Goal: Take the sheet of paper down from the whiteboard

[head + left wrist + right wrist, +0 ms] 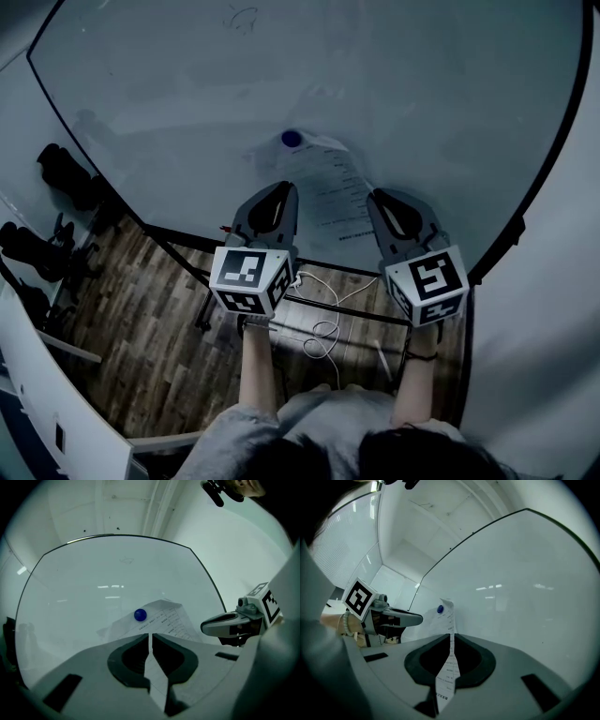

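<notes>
**Both Grippers Pinch the Pinned Sheet**

We see the sheet of paper (337, 192) at the centre of the head view, on the whiteboard (187, 94), with a blue magnet (292, 139) at its upper left corner. The left gripper (151, 637) has its jaws pressed together on the sheet's lower left edge — paper runs through the slit between them. The right gripper (452, 637) pinches the lower right edge likewise, a printed strip showing between its closed jaws.
</notes>
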